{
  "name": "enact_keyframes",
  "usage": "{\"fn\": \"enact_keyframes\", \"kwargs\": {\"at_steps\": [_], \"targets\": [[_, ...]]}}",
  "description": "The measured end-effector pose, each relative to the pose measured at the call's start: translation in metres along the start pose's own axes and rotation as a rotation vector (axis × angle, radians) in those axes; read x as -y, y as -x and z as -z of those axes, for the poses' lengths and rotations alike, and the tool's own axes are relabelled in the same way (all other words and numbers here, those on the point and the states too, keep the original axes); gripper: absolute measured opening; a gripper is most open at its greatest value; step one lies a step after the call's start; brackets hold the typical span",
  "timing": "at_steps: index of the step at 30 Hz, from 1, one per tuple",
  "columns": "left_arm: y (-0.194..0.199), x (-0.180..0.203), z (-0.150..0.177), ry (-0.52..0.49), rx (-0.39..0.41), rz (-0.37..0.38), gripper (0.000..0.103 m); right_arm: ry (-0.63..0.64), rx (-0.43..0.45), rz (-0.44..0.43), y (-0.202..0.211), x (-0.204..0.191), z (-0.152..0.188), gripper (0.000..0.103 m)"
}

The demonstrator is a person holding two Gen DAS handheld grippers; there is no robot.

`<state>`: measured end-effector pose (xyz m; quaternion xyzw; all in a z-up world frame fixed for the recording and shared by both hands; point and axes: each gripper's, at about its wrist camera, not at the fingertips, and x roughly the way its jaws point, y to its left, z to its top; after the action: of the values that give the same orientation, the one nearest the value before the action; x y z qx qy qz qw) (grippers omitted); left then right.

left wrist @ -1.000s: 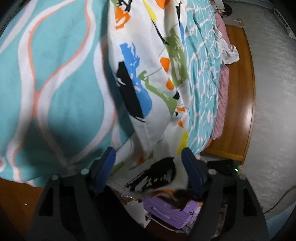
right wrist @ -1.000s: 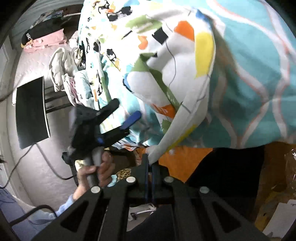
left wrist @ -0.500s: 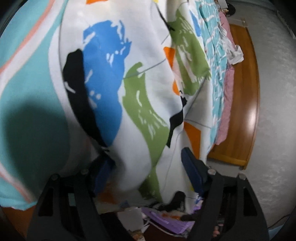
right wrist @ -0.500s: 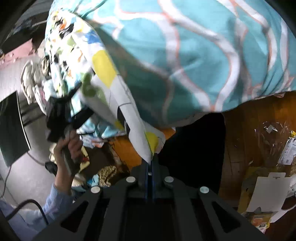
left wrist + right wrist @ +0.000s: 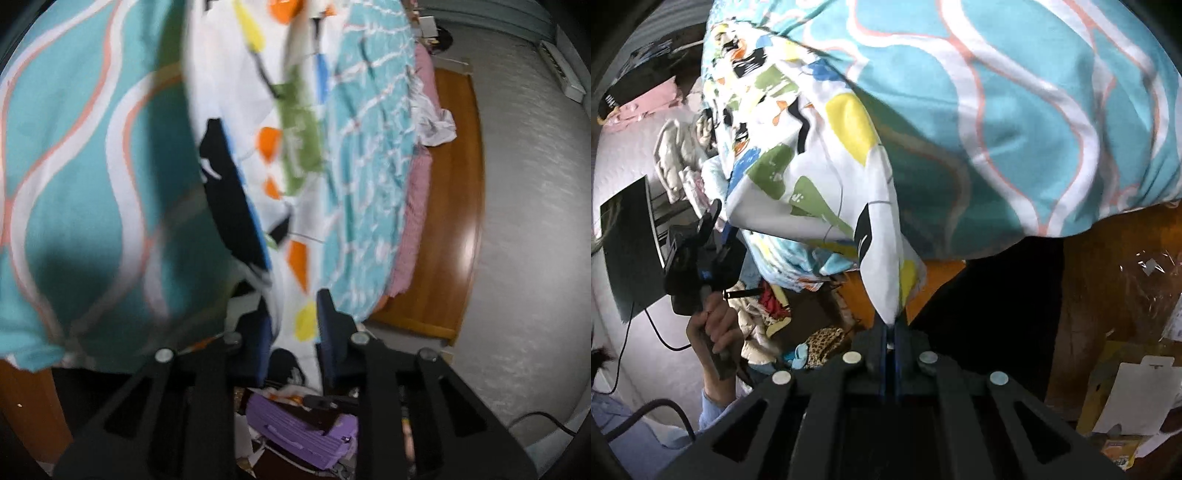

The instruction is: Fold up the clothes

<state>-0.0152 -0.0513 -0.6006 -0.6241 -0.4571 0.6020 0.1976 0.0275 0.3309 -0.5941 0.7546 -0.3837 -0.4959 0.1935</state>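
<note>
A lived-in bedroom in a home: a bed with a teal, wave-patterned cover over a pink sheet in a glossy brown wooden frame. Loose clothes are heaped beside it, and a dark flat screen stands against the pale textured wall.

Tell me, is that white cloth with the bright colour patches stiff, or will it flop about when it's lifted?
Probably floppy: the patterned cloth hangs in soft folds and tapers to a point where the right gripper pinches it. It looks thin and light, since one small pinched corner seems to carry the draped part. The left gripper, whose jaws have just been closing, has an edge between them, so it bunches easily.
</note>
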Motion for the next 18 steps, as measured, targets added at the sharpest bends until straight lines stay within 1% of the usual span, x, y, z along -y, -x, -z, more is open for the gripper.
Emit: {"fn": "enact_keyframes", "kwargs": {"at_steps": [4, 6, 7, 9, 11, 12, 13, 14, 15, 18], "targets": [[0.026, 0.0, 0.017, 0.036, 0.016, -0.01, 0.023, 0.01, -0.026, -0.02, 0.0, 0.0, -0.002, 0.003], [0.034, -0.013, 0.027, 0.059, 0.012, -0.056, 0.023, -0.009, -0.025, -0.003, -0.002, 0.007, -0.007, 0.003], [0.036, -0.024, 0.03, 0.07, 0.006, -0.098, 0.023, -0.039, -0.013, 0.059, -0.004, 0.015, -0.011, 0.003], [0.03, -0.043, 0.034, 0.093, 0.001, -0.179, 0.023, -0.116, 0.02, 0.227, -0.006, 0.035, -0.021, 0.006], [0.026, -0.069, 0.036, 0.13, -0.001, -0.287, 0.023, -0.178, 0.078, 0.342, 0.0, 0.051, -0.022, 0.019], [0.025, -0.083, 0.038, 0.15, -0.002, -0.342, 0.025, -0.208, 0.109, 0.394, 0.004, 0.059, -0.022, 0.04], [0.021, -0.094, 0.04, 0.158, -0.02, -0.378, 0.028, -0.224, 0.129, 0.415, 0.008, 0.063, -0.021, 0.058], [0.019, -0.099, 0.042, 0.162, -0.03, -0.405, 0.03, -0.232, 0.138, 0.418, 0.012, 0.064, -0.019, 0.062], [0.018, -0.102, 0.045, 0.165, -0.038, -0.431, 0.033, -0.23, 0.142, 0.409, 0.015, 0.062, -0.017, 0.063], [0.02, -0.105, 0.06, 0.163, 0.012, -0.365, 0.034, -0.184, 0.11, 0.39, 0.013, 0.049, -0.014, 0.063]]}}
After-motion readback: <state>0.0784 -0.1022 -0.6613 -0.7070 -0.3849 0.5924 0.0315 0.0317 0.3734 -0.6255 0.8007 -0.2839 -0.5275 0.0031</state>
